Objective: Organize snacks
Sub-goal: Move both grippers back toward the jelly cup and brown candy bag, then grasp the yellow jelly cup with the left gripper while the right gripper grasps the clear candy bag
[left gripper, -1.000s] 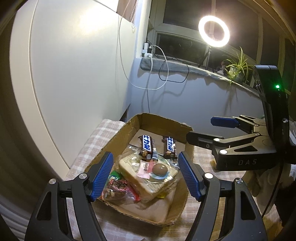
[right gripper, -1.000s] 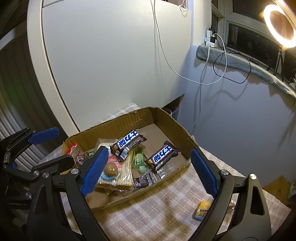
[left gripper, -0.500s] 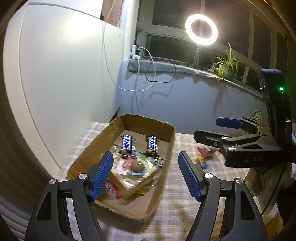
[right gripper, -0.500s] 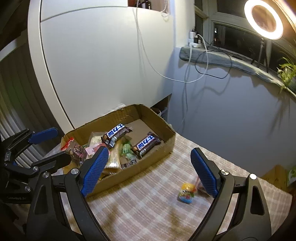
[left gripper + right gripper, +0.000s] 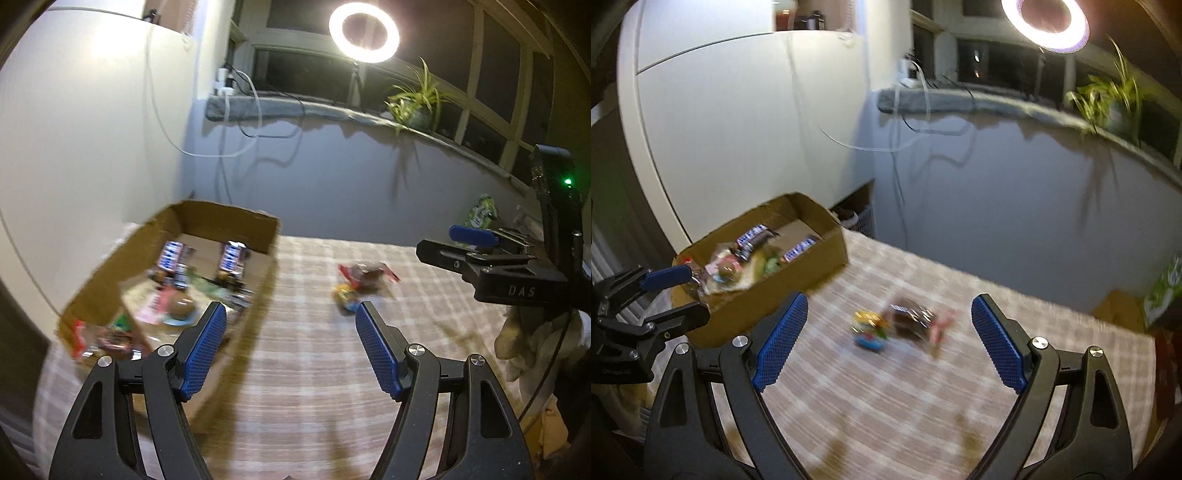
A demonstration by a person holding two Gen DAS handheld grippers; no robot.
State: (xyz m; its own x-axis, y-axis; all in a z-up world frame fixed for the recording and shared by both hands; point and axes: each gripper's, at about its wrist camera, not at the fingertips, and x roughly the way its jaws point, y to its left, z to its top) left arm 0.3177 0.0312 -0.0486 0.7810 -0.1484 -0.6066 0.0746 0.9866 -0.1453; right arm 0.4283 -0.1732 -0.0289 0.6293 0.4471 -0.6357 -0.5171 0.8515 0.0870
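Left wrist view: the left gripper [image 5: 290, 321] hangs with its blue-padded jaws spread wide and nothing between them, over a checked tablecloth [image 5: 317, 387]. At its left stands an open cardboard box [image 5: 225, 218] holding two blue-labelled chocolate bars [image 5: 170, 254] side by side at the far end and a blurred heap of wrapped snacks nearer the camera. Two loose snacks lie on the cloth well apart from the box: a small yellow-and-blue packet [image 5: 346, 295] and, just behind it, a dark wrapper with red ends [image 5: 367, 272]. The right gripper [image 5: 448, 242] enters from the right edge, seen side-on, fingers parted and empty, with a green light glowing on its housing.

Right wrist view, blurred: the right gripper [image 5: 889, 325] is likewise spread wide and empty, and the two loose snacks fall between its fingers in the frame, the yellow-and-blue packet [image 5: 868, 328] touching or just beside the dark wrapper [image 5: 913, 320]; which, the blur hides. This view alone shows the box's outer side wall [image 5: 798, 266], the left gripper [image 5: 679, 291] low beside that box, and a green package [image 5: 1169, 291] at the right edge. A ring light [image 5: 364, 32] and a potted plant [image 5: 417, 101] on the sill appear in both.
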